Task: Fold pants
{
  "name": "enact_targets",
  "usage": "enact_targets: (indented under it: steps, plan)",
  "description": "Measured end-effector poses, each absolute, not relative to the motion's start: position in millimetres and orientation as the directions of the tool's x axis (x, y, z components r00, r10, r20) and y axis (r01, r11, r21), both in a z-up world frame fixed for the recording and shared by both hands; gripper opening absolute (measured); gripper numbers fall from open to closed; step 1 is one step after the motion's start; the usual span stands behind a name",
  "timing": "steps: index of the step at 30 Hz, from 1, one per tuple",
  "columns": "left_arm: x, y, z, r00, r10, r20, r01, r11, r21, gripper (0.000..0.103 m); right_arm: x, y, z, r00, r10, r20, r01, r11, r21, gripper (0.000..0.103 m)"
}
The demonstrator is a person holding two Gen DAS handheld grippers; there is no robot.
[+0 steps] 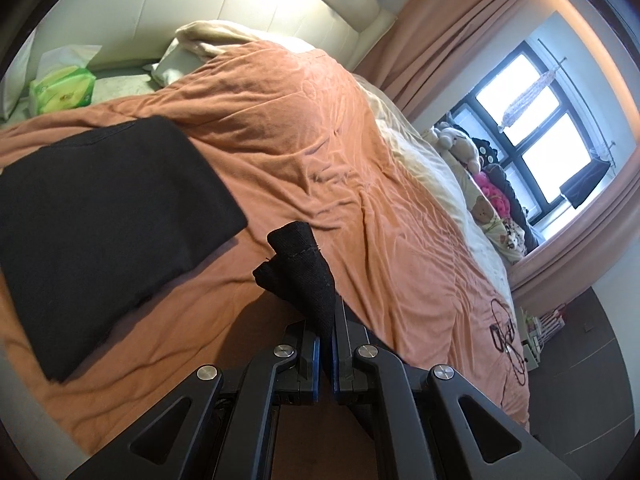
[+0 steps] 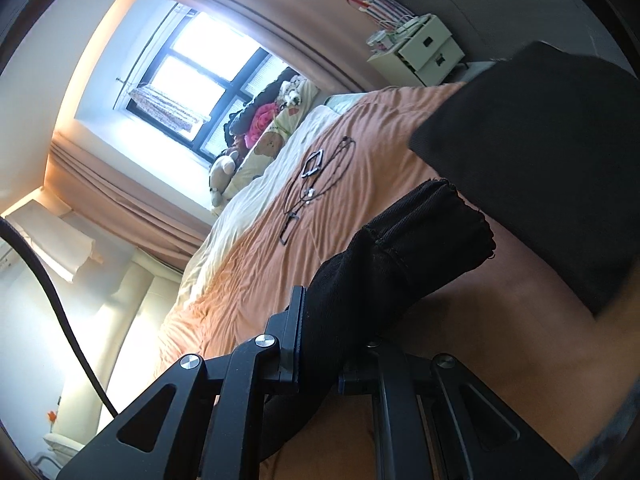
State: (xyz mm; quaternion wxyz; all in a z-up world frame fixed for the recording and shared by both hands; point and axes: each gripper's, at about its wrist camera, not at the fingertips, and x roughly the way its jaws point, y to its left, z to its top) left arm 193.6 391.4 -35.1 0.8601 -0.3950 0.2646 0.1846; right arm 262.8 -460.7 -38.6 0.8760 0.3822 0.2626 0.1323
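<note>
Both grippers are clamped on the black knit pants (image 1: 116,232). The left gripper (image 1: 326,320) has its two black fingers pressed nearly together, pinching a hem corner of the pants that pokes up past the tips. The right gripper (image 2: 320,332) is pinching a thicker bunch of the same fabric, with the raw stitched edge flopping out over the fingers.

Most of the pants lie flat as a folded dark slab on the wrinkled orange bedspread (image 1: 320,140), left of the pinched corner in the left wrist view.

Some thin black cords and square pendants (image 2: 310,184) lie on the spread near the cream duvet edge (image 2: 248,208). A pile of stuffed toys (image 2: 264,120) sits under the window (image 2: 200,72), with peach curtains (image 1: 440,28) alongside.
</note>
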Motion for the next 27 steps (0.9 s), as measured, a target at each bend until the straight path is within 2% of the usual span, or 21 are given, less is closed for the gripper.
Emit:
enact_targets:
  steps: [10, 17, 24, 27]
  plan:
    - [139.6, 385.1, -91.8, 0.753, 0.085, -0.652, -0.578, 0.559, -0.594, 0.004, 222.6, -478.3, -79.6, 0.803, 0.424, -0.418, 0.048, 0.654, 0.755, 0.009]
    - [130.4, 390.8, -138.9, 0.702, 0.047, -0.711, -0.631, 0.504, -0.59, 0.005, 217.6, -476.0, -92.9, 0.771, 0.378, -0.513, 0.126, 0.698, 0.705, 0.009]
    - [117.1, 391.3, -152.8, 0.635, 0.088, -0.768, -0.689, 0.515, -0.51, 0.022, 203.1, -475.1, -87.2, 0.763, 0.346, -0.546, 0.167, 0.711, 0.683, 0.017]
    - [110.8, 387.6, -152.9, 0.603, 0.114, -0.79, -0.707, 0.536, -0.462, 0.024, 194.3, -470.3, -78.9, 0.757, 0.322, -0.568, 0.176, 0.737, 0.652, 0.017]
